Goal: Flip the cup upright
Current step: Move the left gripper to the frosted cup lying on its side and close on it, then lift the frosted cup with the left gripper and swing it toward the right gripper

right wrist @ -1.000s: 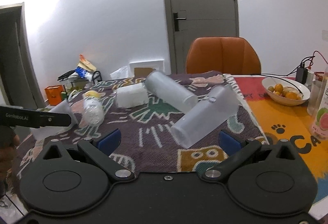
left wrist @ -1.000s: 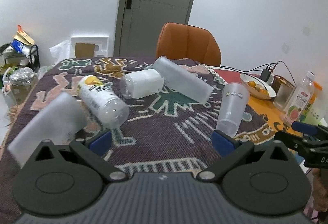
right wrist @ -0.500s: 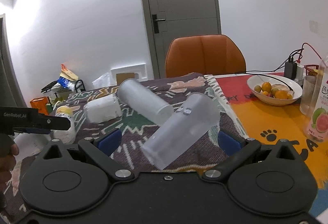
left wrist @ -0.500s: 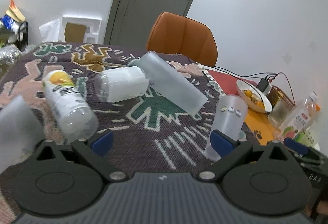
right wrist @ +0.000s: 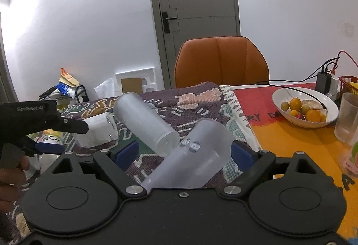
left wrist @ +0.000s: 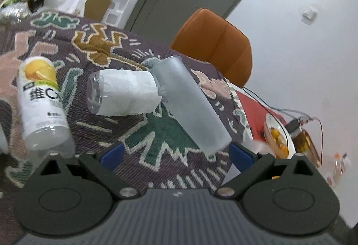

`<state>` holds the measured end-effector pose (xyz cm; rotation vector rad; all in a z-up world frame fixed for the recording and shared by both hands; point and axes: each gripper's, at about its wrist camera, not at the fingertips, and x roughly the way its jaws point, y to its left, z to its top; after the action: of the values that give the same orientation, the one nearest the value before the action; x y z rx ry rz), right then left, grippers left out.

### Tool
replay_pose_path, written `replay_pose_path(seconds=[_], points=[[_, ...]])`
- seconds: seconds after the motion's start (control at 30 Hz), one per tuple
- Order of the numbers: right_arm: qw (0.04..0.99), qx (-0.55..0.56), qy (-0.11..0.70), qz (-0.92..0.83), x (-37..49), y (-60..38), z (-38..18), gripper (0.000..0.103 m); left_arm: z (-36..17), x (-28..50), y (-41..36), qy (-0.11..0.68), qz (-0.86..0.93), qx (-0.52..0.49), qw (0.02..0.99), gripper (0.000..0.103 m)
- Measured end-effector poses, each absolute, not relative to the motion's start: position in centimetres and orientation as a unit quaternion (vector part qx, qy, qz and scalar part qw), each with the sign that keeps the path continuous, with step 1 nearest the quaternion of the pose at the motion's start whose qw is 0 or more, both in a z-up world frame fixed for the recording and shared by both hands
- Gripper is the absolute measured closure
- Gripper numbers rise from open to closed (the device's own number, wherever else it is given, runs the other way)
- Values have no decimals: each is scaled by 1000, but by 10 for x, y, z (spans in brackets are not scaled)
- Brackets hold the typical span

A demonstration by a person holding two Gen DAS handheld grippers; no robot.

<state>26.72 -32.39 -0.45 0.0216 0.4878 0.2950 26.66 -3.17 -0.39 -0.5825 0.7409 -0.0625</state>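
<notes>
Between the blue-padded fingers of the right gripper [right wrist: 182, 152], a frosted translucent plastic cup [right wrist: 192, 160] lies tilted on the patterned woven cloth [right wrist: 201, 97], near the cloth's right edge, its mouth seemingly toward the camera and its base angled up and away. The jaws stand wide apart around the cup and do not appear to touch it; the step in hand looks like the approach to a grasp.

The next move, by this reading, calls for closing squarely on the cup's wall, then lifting and turning it so that the mouth faces up before setting it down. A light, slick cup could slip or roll if pinched off-centre.

The left gripper [left wrist: 176, 153] is also spread open and holds nothing. Ahead of it a second frosted plastic tumbler [left wrist: 190, 108] lies on its side at mid-cloth, touching a paper-wrapped clear cup [left wrist: 123, 96]. A clear bottle with a yellow-and-white label [left wrist: 42, 102] lies toward the cloth's left edge.

On the orange tabletop [right wrist: 297, 142], well apart from the cups, a white bowl [right wrist: 331, 115] holds small orange and green fruits [right wrist: 301, 108]. An upright clear glass [right wrist: 346, 119] at the right edge looks empty.
</notes>
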Motion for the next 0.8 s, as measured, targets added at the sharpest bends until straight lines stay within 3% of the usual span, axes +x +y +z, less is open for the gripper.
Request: replay_pose_path(seconds=[0.8], points=[[958, 38, 251, 134, 312, -351, -9, 12, -48, 371, -57, 392, 27, -429, 814, 18]])
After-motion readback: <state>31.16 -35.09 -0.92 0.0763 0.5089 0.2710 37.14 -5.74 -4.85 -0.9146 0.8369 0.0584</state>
